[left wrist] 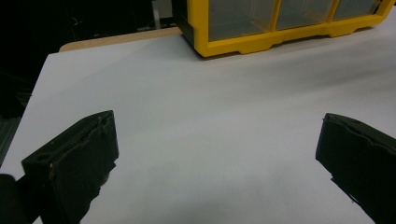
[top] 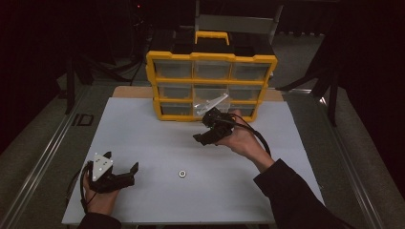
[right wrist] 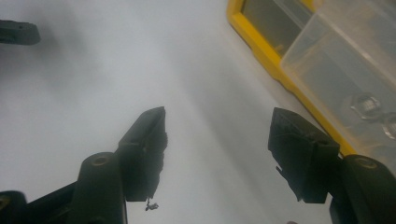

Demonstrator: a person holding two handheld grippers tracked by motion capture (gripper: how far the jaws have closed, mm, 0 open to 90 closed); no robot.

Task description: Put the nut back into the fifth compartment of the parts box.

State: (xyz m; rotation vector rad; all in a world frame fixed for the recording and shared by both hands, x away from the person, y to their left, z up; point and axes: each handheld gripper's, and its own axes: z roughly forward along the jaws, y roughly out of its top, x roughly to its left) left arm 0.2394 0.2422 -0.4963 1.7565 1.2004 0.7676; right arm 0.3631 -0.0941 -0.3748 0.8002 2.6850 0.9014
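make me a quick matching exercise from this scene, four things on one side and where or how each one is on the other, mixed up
Things:
1. small metal nut
2. yellow drawer organizer
3. clear drawer
4. left gripper

Places or states:
A. pulled out of the bottom row, tilted
B. at the white board's near left corner, jaws open, nothing between them
C. lying alone on the white board, between the two grippers
D. standing at the far edge of the white board

Pairs: 1-C, 2-D, 3-A, 4-B
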